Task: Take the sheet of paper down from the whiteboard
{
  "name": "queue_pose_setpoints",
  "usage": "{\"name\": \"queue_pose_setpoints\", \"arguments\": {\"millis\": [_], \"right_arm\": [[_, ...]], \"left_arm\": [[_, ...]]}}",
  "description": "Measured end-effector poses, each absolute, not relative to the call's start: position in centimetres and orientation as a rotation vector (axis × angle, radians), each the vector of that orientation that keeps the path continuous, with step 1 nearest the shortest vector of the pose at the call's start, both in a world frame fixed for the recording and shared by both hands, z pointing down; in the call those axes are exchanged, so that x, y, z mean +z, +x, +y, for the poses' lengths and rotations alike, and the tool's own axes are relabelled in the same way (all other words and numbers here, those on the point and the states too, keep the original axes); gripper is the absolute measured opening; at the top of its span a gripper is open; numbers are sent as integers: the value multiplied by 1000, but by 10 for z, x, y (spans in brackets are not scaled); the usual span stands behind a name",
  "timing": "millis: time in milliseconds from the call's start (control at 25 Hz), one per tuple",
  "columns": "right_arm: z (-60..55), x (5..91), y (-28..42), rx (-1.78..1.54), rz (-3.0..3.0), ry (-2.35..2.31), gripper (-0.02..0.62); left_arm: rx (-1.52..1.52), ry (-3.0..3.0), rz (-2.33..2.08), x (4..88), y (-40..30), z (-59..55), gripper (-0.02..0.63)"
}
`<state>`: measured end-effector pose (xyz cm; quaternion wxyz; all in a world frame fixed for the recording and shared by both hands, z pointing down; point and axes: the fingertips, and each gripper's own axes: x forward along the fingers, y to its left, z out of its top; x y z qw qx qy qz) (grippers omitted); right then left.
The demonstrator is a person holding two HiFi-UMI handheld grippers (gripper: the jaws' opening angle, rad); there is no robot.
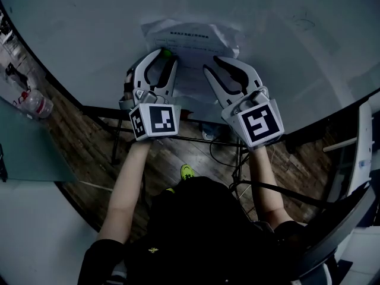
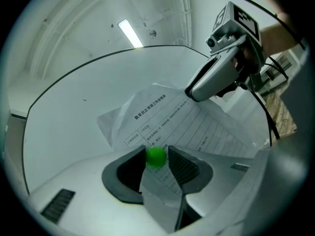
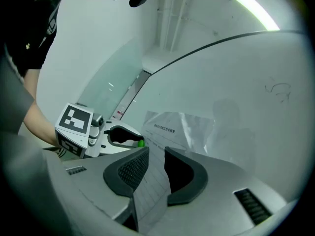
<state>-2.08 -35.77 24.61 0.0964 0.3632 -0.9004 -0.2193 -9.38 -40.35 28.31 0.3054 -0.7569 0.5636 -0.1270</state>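
A printed sheet of paper [image 1: 191, 45] hangs on the whiteboard [image 1: 89, 16], held by a round green magnet [image 1: 168, 53]. My left gripper [image 1: 161, 61] reaches level to the sheet's left side. In the left gripper view its jaws stand on either side of the magnet [image 2: 156, 156]: the left pad touches it and a thin gap shows at the right pad. My right gripper [image 1: 224, 70] is at the sheet's lower right. It is open, and the paper's lower edge [image 3: 152, 181] passes loosely between its pads.
The whiteboard stands on a black frame [image 1: 196, 138] over a wooden floor, with cables beneath. A plastic bottle [image 1: 37, 104] and a pale panel [image 1: 24, 147] are at the left. Faint marker scribbles [image 1: 304, 22] sit to the right of the sheet.
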Motion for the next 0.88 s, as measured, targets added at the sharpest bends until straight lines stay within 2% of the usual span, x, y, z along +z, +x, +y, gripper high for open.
{"name": "queue_pose_setpoints", "arguments": {"millis": [200,640,880], "right_arm": [[-362,231,-7,-738,-2581,1177,141],[-367,190,19,-919,-2390,1364,168],[-376,185,23,-883,-2384,1359,179]], "left_arm": [[-339,-2000,1489,283,-94,-404,135],[-344,-1995,1487,283,-94,-403,135],[-343,-1994,1489,283,-94,-403,135]]}}
